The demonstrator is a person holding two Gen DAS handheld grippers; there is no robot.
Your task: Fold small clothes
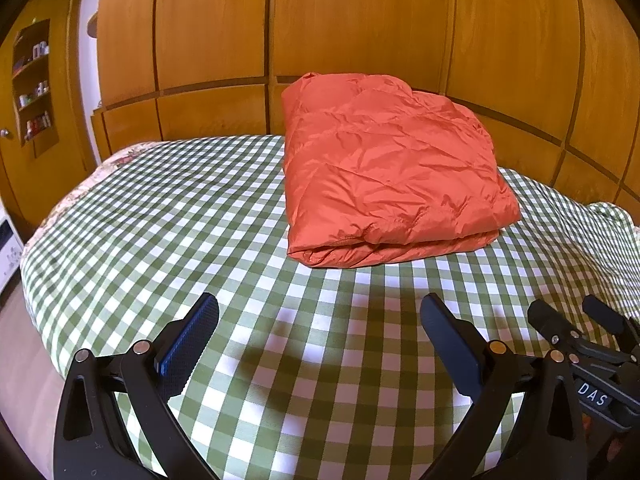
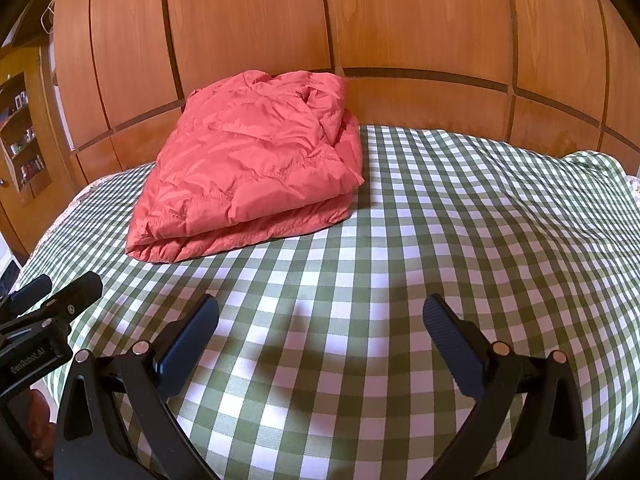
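With both wrist views up, I see the orange puffer jacket [image 1: 394, 176] lying folded on the green-checked cloth [image 1: 180, 216], toward its far edge near the wooden panel wall [image 1: 360, 20]. My left gripper [image 1: 320, 320] hangs over bare cloth on the near side, fingers spread wide, holding nothing. My right gripper [image 2: 320, 320] is the same: wide apart, empty, above the cloth, well short of the jacket. Left view catches the right gripper at its right edge. Shelves [image 1: 34, 84] far left.
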